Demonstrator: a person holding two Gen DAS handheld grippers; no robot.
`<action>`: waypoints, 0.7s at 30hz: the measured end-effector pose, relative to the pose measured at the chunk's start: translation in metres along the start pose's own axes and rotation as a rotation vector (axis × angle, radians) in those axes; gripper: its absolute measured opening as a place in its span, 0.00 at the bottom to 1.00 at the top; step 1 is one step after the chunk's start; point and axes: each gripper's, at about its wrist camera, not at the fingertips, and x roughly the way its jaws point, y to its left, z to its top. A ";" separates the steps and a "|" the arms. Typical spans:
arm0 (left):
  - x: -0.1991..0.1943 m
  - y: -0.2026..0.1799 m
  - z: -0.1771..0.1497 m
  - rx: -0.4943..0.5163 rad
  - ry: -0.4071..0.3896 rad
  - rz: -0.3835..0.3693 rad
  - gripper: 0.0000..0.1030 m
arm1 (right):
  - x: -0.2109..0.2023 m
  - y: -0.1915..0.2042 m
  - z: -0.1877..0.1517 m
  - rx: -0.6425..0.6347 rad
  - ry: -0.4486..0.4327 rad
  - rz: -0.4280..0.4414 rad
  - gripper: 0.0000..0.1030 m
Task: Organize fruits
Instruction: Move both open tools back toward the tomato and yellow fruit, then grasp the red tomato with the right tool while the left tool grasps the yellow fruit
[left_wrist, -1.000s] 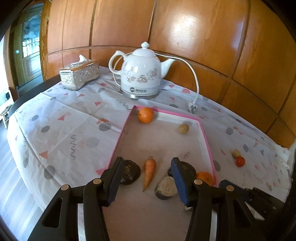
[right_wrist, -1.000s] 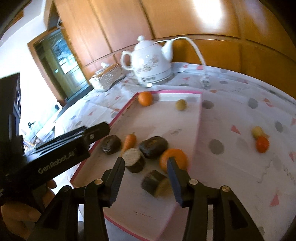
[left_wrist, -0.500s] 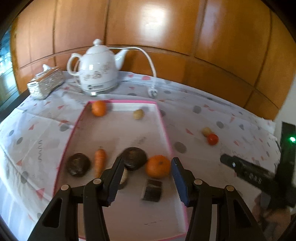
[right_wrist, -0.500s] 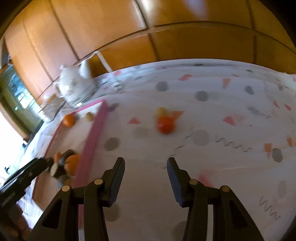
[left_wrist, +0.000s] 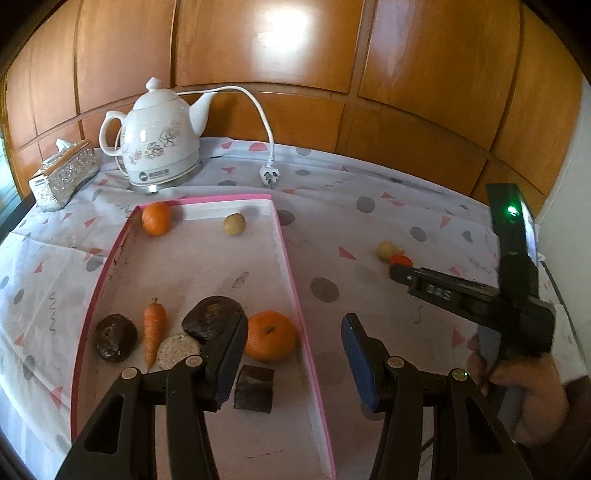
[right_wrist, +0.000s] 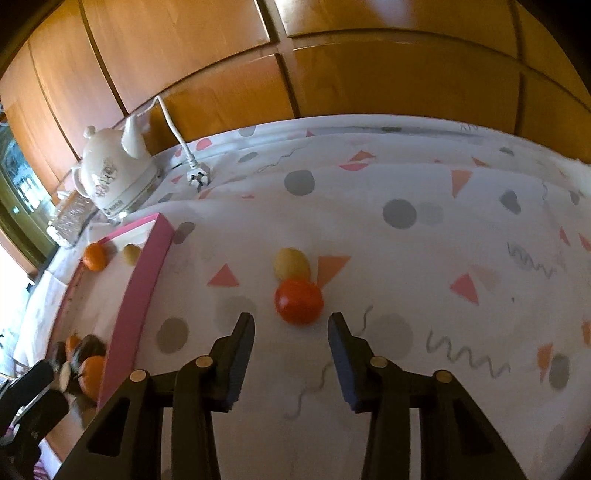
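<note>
A pink-rimmed tray (left_wrist: 290, 258) holds two oranges (left_wrist: 270, 335), a carrot (left_wrist: 153, 326), a small tan fruit (left_wrist: 234, 223) and several dark pieces. My left gripper (left_wrist: 293, 330) hangs open over the tray's right rim, with nothing between its fingers. On the cloth to the right of the tray lie a red tomato (right_wrist: 298, 301) and a yellowish fruit (right_wrist: 291, 263), touching each other. My right gripper (right_wrist: 291, 328) sits just short of the tomato; its jaws are closing, with nothing between them. In the left wrist view the right gripper's fingers (left_wrist: 428, 282) hide part of the tomato (left_wrist: 400, 260).
A white kettle (left_wrist: 159, 144) with its cord and plug (left_wrist: 267, 176) stands behind the tray, a silver tissue box (left_wrist: 64, 173) to its left. Wooden wall panels close the back. A hand (left_wrist: 524, 387) holds the right gripper at the right.
The left gripper swung right, from above the carrot to the tray's right rim. The right gripper left the tray, crossed to the patterned cloth, came up to the tomato, and its jaws narrowed.
</note>
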 end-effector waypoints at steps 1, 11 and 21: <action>0.002 -0.001 0.001 0.002 0.002 -0.001 0.52 | 0.003 0.000 0.002 -0.004 0.003 -0.003 0.41; 0.012 -0.011 0.006 0.015 0.016 -0.014 0.52 | 0.013 -0.002 0.005 -0.069 0.013 -0.061 0.28; 0.022 -0.032 0.011 0.055 0.032 -0.042 0.52 | -0.006 -0.029 -0.007 -0.024 -0.009 -0.130 0.28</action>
